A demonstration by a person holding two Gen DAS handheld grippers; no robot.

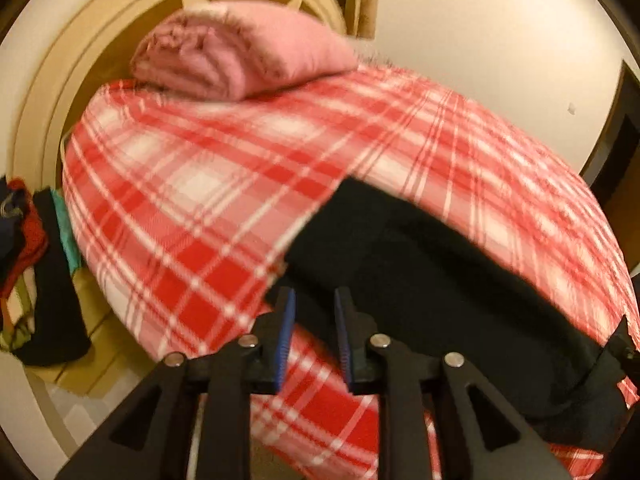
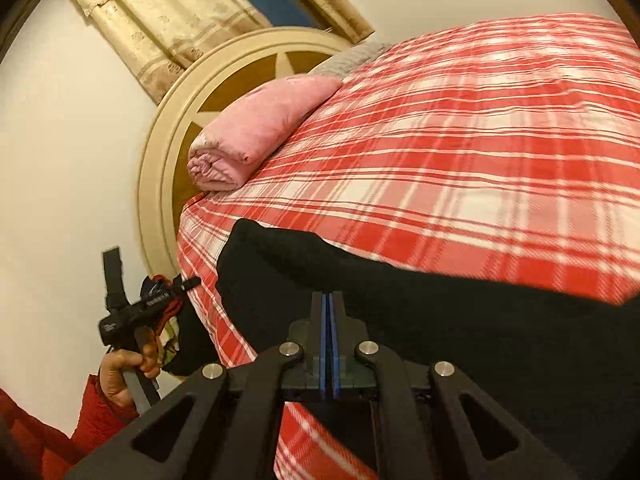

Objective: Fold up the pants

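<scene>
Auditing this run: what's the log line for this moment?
pants: black, on plaid bed | left gripper: open, empty | right gripper: shut

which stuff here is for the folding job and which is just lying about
For the job:
black pants
left gripper, open
right gripper, shut

Lying about:
pink blanket roll
plaid bedspread
clothes pile
curtain

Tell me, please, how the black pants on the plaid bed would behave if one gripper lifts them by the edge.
The black pants look soft and thick, so they would probably droop rather than stay flat. They follow the curve of the plaid blanket, which suggests floppy cloth. The matte surface seems unlikely to slip.
</scene>
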